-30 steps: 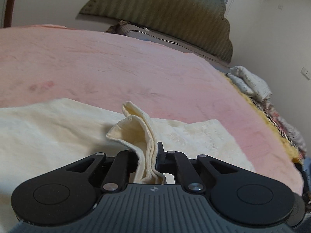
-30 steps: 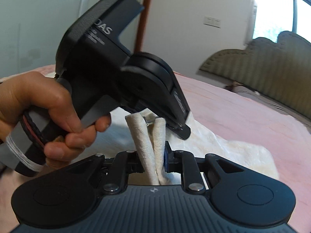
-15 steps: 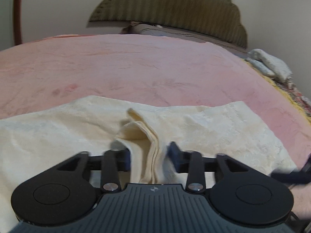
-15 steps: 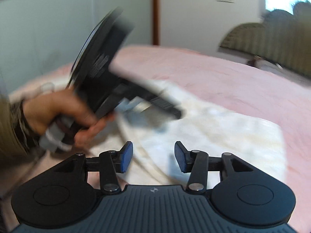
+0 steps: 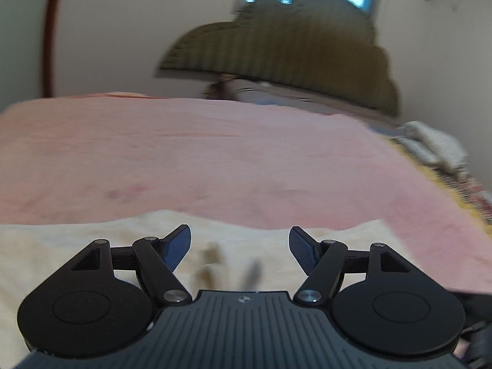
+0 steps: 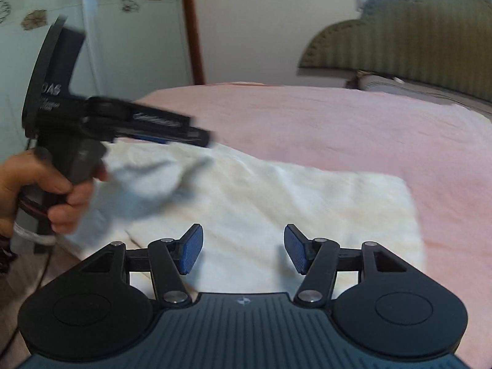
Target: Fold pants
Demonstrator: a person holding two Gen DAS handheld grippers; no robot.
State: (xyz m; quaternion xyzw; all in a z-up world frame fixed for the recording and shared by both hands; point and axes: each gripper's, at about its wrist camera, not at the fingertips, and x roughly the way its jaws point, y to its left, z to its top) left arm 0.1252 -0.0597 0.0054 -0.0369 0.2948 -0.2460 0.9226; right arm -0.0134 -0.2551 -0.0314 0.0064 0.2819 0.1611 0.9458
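The cream pants (image 6: 276,203) lie flat and folded on the pink bedspread (image 6: 338,129), with their edge toward the right. They also show in the left wrist view (image 5: 61,252) under my left gripper (image 5: 239,247), which is open and empty above them. My right gripper (image 6: 243,247) is open and empty just above the pants' near part. The left gripper's body (image 6: 123,123), held in a hand, hovers over the pants' left end in the right wrist view.
A green padded headboard (image 5: 292,49) and a pillow stand at the far end of the bed. Bundled patterned bedding (image 5: 436,144) lies along the bed's right edge. A wall and a wooden door frame (image 6: 192,24) are at the left.
Both grippers opened and let go of the pants' edge. The fabric dropped flat onto the bed. Both grippers pulled back and rose a little.
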